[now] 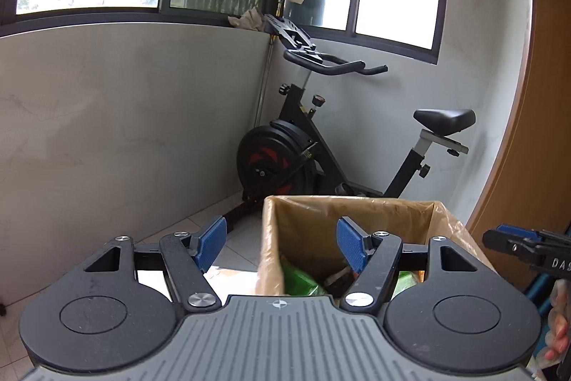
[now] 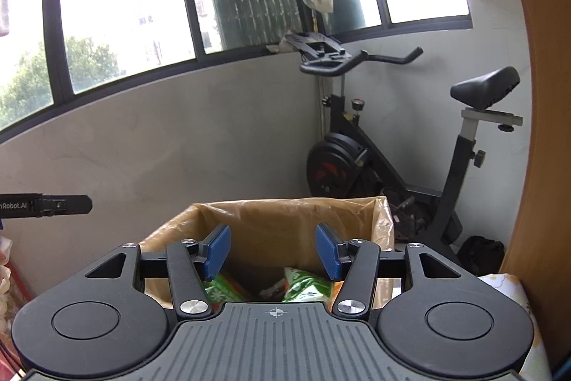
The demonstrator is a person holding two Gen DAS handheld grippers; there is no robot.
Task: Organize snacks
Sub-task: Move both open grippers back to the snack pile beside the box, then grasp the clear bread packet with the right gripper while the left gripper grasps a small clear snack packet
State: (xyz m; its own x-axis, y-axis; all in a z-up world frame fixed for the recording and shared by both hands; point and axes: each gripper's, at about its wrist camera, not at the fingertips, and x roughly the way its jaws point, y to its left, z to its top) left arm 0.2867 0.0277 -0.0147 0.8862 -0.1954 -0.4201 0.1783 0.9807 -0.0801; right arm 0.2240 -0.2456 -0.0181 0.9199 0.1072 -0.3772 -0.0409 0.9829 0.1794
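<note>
A cardboard box [image 1: 357, 213] lined with a tan plastic bag stands in front of both grippers; it also shows in the right wrist view [image 2: 285, 220]. Green snack packets [image 1: 299, 284] lie at its bottom, and they show in the right wrist view [image 2: 307, 284] too. My left gripper [image 1: 282, 245] is open and empty, over the box's left rim. My right gripper [image 2: 273, 252] is open and empty, above the box's near side. The right gripper shows at the right edge of the left wrist view [image 1: 517, 243]. The left gripper shows at the left edge of the right wrist view [image 2: 53, 204].
A black exercise bike [image 1: 321, 138] stands in the corner behind the box, also in the right wrist view [image 2: 410, 149]. A grey wall under windows runs behind. A wooden panel [image 2: 535, 95] rises at the right. A patterned cloth [image 2: 510, 291] lies at lower right.
</note>
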